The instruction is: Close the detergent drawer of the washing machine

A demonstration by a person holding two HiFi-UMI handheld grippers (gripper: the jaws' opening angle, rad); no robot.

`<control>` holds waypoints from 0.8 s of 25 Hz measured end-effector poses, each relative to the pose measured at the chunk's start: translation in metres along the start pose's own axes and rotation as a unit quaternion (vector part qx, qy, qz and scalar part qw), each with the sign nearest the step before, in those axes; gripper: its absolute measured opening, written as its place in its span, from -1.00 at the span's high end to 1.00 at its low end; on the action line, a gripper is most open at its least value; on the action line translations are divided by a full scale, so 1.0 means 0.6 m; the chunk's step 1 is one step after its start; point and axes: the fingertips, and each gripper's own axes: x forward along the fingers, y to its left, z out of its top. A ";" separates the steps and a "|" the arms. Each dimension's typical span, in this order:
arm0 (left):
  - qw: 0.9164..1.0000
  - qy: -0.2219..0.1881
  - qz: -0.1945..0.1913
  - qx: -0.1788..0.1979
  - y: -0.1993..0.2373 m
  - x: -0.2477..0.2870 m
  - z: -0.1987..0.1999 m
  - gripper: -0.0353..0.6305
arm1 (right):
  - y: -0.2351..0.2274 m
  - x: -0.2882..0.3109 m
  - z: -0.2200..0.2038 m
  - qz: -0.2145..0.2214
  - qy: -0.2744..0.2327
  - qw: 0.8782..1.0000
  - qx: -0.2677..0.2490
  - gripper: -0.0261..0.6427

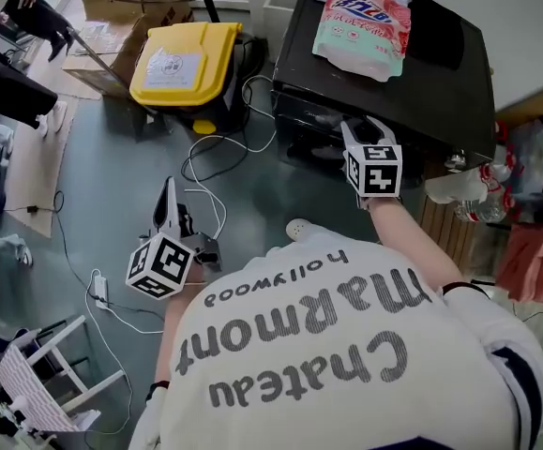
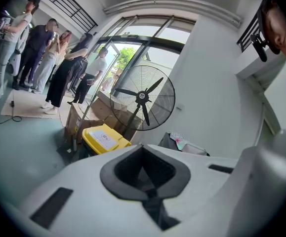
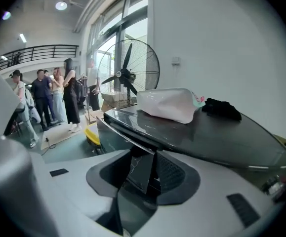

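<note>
While right claw [image 1: 357, 127] gapes at washer [image 1: 430, 97] edge, left claw [image 1: 168, 193] hangs apart

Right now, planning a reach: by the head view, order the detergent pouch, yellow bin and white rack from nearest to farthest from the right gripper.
1. detergent pouch, on top of the washing machine, just beyond the right gripper.
2. yellow bin, low down, left of the machine.
3. white rack, at the picture's bottom left.

White shirt [image 1: 346, 373] with grey "Chateau Marmont Hollywood" lettering and dark trim at its sleeve edge. Left gripper [image 1: 167, 193] and right gripper [image 1: 354, 127]: white shells, black-and-white marker cubes [image 1: 161, 265], dark grey jaws.
</note>
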 end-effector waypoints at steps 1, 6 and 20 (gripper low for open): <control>1.000 -0.001 -0.002 0.000 0.000 -0.004 0.001 0.87 | 0.002 -0.003 -0.002 -0.007 0.003 1.000 0.012 0.45; 1.000 0.001 -0.013 0.003 0.001 -0.030 0.002 0.87 | 0.013 -0.024 -0.015 -0.037 0.014 0.997 0.072 0.44; 1.000 -0.002 -0.009 -0.001 0.038 -0.141 -0.014 0.87 | 0.245 -0.090 -0.001 0.130 -0.014 0.966 0.223 0.52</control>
